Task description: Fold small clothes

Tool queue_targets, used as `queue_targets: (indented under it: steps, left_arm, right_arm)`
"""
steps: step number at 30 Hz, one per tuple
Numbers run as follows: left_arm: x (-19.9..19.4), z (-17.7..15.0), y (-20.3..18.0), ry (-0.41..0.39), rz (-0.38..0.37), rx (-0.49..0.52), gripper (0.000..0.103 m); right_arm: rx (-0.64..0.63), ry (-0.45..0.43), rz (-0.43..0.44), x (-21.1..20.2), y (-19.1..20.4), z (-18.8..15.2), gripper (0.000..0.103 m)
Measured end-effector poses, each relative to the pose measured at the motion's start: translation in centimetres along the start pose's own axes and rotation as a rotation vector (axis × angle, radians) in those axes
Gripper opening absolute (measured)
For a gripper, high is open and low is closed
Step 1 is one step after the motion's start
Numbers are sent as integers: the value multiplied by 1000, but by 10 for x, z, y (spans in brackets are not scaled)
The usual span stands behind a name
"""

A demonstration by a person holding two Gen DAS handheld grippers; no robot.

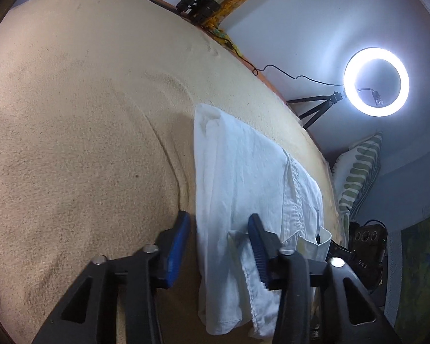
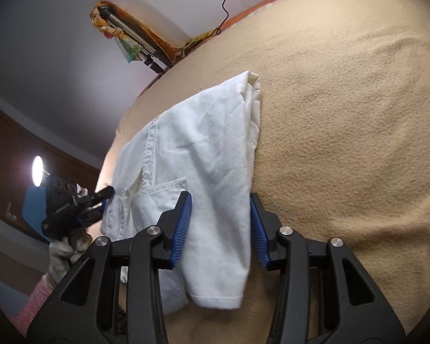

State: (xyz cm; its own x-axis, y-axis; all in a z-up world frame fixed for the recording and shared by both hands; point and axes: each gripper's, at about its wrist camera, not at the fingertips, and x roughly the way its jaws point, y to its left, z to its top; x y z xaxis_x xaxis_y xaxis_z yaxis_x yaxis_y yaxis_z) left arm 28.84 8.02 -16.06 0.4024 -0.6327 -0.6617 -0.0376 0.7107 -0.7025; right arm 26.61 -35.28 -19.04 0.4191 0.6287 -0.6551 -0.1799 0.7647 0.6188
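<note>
We see a big tan blanket spread flat, soft and a bit bumpy. On it lies a white shirt, folded long. In the left view the shirt sits at about 4 o'clock from the middle of the blanket. Our left gripper has its blue fingers apart, with the shirt's edge between them, and we cannot tell if they pinch it. At 2 o'clock a ring light glows by the pale wall. A striped pillow leans at 3 o'clock. In the right view, our right gripper is apart too, around the shirt's near end.
</note>
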Motion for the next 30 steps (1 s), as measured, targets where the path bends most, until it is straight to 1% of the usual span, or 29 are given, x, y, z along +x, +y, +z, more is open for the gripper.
queue_targets:
  steps: [2,4,6,8,11,13,15,16,17,19,20,21,24,26,30]
  left_arm:
    - [2,-1,-2,-2,3,-3,34]
    - [1,-2,-4,-1,14,12,34]
    - [1,-1,-3,2,6,4,34]
    - [2,-1,-2,2,0,1,33]
    - [3,-2,-4,-1,6,10,33]
    - [4,-2,-7,-3,15,18,32]
    - [5,-3,-10,-9,29,23,32]
    - [6,-3,-13,-12,38,27,31]
    - [7,-4,-15,-17,51,35,29]
    - [6,-6,-23,-28,71,63,22]
    - [5,-7,-28,-36,80,81,20]
    - [4,-8,-34,-45,92,101,19]
    - [-2,-10,-50,-70,97,155,15]
    - [-6,-12,-60,-84,93,188,13]
    - [-7,-13,-84,-88,65,248,12]
  right_arm:
    - [19,-4,22,2,-1,3,43]
    - [68,-13,80,-5,-5,4,43]
    - [110,-44,111,-14,-11,7,44]
    - [134,-57,107,-19,-17,8,44]
    - [149,-37,67,-12,-23,7,44]
    - [145,-25,65,-5,-22,6,43]
    - [115,-13,65,-1,-13,7,42]
    - [98,-4,60,2,-7,7,38]
    - [72,0,29,5,0,6,36]
    - [26,-7,-27,6,11,6,26]
    - [13,-15,-42,4,14,6,23]
    - [1,-28,-49,1,18,6,17]
    - [-61,-73,-73,-11,37,7,14]
    - [-126,-95,-109,-16,52,5,13]
    - [-216,-133,-189,-28,73,4,12]
